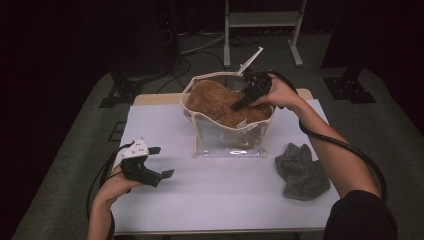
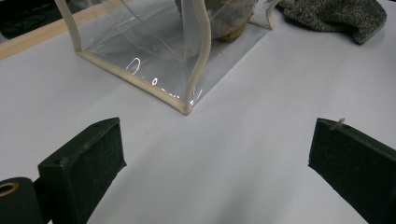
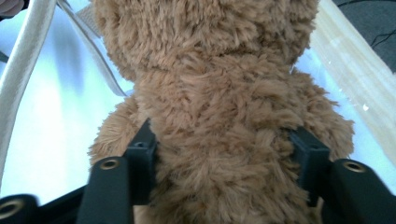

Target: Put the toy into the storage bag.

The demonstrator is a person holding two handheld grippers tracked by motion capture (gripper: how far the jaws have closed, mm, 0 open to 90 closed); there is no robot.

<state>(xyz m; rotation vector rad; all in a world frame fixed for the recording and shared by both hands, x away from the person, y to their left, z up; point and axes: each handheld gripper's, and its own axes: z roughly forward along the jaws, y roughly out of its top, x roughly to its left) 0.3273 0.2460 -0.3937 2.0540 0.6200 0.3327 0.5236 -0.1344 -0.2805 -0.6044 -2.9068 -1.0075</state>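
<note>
Brown teddy bear, head-up inside the clear tote bag at mid-desk, torso between the part-open right gripper pads, grip uncertain; left gripper wide open, empty, well left of bag.

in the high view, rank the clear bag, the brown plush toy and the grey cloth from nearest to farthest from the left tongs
1. Clear bag: ahead and right of the left tongs, its front corner closest.
2. Brown plush toy: inside the bag, farther back.
3. Grey cloth: far right, beyond the bag.
</note>
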